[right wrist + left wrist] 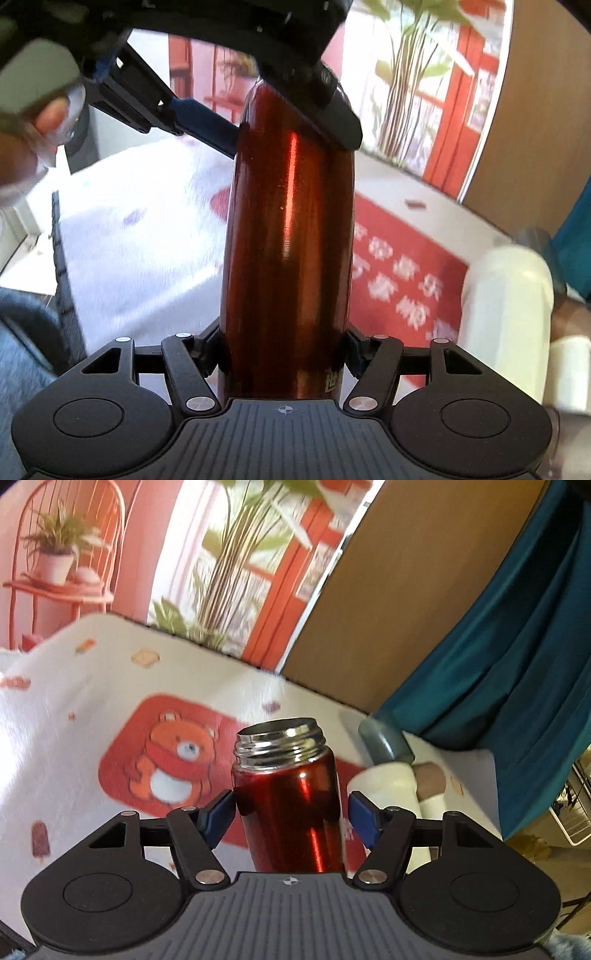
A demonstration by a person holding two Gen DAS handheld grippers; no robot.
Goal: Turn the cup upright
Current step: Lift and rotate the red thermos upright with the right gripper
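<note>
My right tongs (284, 354) pinch the red cup (291, 797), mouth up; my left tongs (291, 812) stand spread beside it, above the bear-print worktop (74, 738).

The tabletop (66, 709) lay free to the left of the red cup (291, 805); a white bottle (384, 779) blocked the right, and a brown board (388, 609) stood behind it.

Bear-print cloth (66, 709), white bottle (506, 295), teal curtain (517, 646).
</note>
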